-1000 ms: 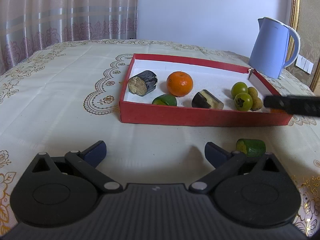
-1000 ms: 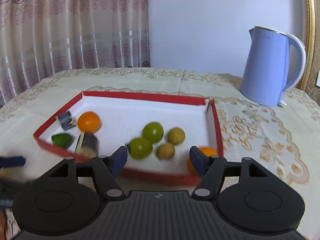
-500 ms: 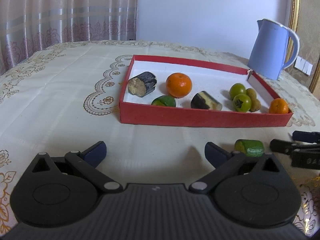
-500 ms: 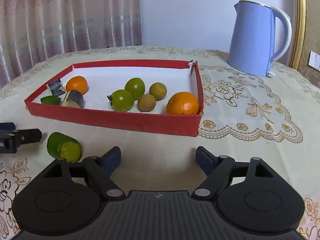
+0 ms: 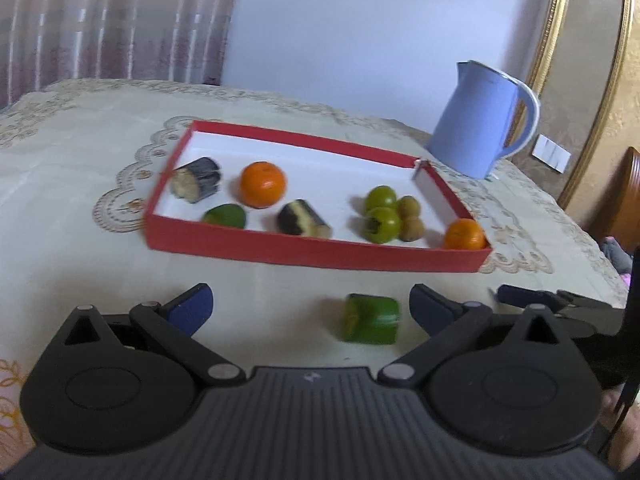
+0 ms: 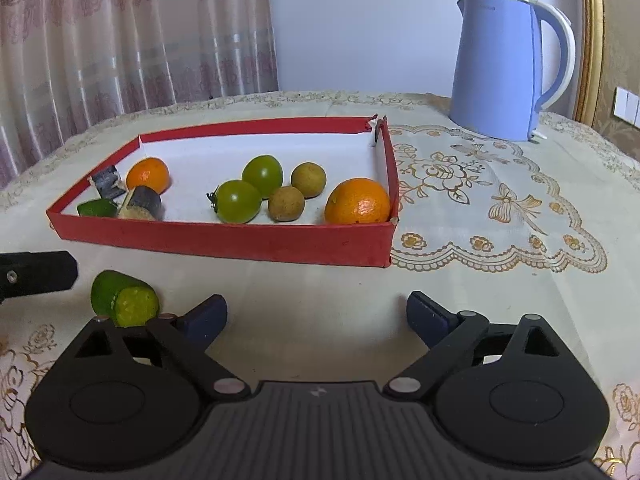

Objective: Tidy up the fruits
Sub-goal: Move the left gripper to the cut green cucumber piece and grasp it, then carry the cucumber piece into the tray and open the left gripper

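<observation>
With the orange [image 6: 357, 201] now dropped into the near right corner of the red tray [image 6: 224, 240], my right tool [image 6: 316, 318] is opening on nothing, my left tool [image 5: 310, 308] spread toward the 1 green chunk [image 5: 372, 319] left on the desk [image 6: 500, 272]

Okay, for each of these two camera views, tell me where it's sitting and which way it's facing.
Left wrist: on the left gripper, looking across the table at the red tray; right gripper enters at right.
Right wrist: on the right gripper, jaws opening and empty, facing the tray's right end and kettle.
Shared: tray, kettle, green cucumber piece lying outside the tray.
</observation>
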A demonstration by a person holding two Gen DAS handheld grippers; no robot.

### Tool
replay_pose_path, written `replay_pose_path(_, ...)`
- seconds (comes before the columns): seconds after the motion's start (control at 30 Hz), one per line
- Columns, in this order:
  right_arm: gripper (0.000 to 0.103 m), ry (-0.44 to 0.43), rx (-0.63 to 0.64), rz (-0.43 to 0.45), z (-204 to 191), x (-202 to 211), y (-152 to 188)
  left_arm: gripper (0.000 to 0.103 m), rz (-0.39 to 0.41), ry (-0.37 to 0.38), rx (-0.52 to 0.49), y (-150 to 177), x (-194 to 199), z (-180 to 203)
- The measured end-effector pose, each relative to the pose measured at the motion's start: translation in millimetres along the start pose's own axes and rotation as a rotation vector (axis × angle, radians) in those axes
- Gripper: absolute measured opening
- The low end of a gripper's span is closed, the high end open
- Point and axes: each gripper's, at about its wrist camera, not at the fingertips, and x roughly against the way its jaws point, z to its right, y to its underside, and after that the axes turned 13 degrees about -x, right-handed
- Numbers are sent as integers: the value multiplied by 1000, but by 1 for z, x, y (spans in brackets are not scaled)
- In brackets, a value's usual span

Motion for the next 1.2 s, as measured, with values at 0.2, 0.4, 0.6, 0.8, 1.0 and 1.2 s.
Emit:
replay_pose_path(0.2,98,66,-58,23,8,1,-1,103,-68,-30,-41,-3,-19,16)
replay_pose_path(0.4,98,68,-53,21,8,1,-2,93,-75,-96,-114,0,-29,29)
replay_pose_path(0.6,99,69,-52,20,9,1,-2,79,-91,-80,-147,3,-36,34)
replay_pose_path(0.8,99,69,-51,20,9,1,-2,50,-67,-33,-181,6,-34,41)
replay_pose_path(1.0,100,69,-52,20,9,1,-2,29,-54,6,-225,7,-31,51)
replay_pose_path(1.2,100,69,-52,20,9,1,-2,27,-50,0,-232,7,-30,52)
